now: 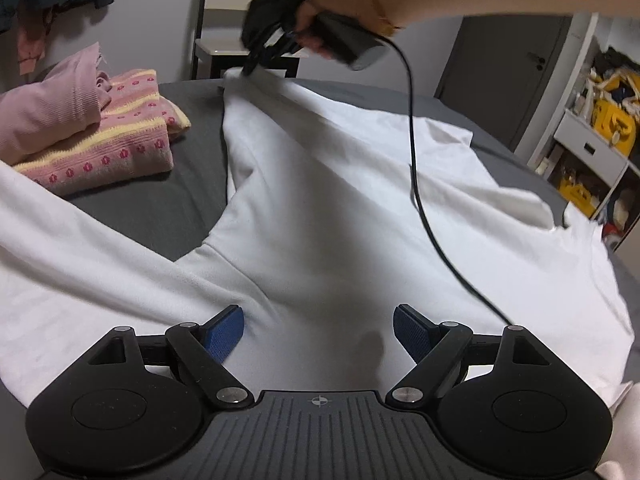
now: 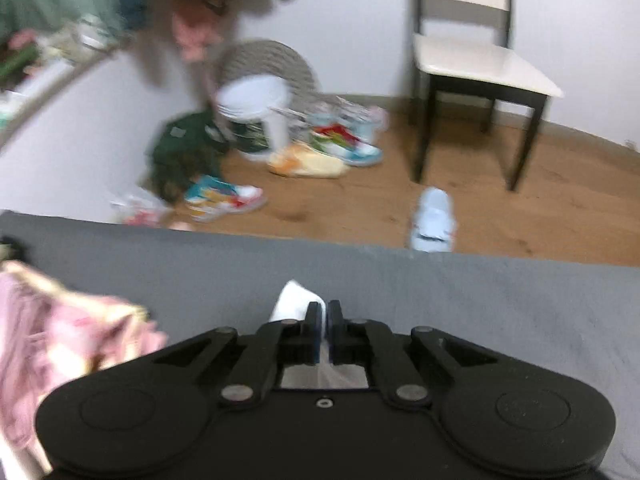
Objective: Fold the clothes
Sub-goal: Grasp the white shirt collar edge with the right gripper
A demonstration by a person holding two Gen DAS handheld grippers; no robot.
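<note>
No brand, label or readable writing shows in either view. The left wrist view takes in the whole white cotton garment, spread with soft wrinkles over the grey bed sheet, one sleeve running off to the left. The left tongs stand wide apart over the cloth, blue pads holding nothing. At the far edge a hand holds the right tongs, trailing a black cable, pinching the garment's far end. Beside the garment lies a folded pink knit with yellow stripes. Only the right wrist view shows those tongs closed on a white tip of cloth, with blurred shoes on the wooden floor and a white-seated dark chair.
</note>
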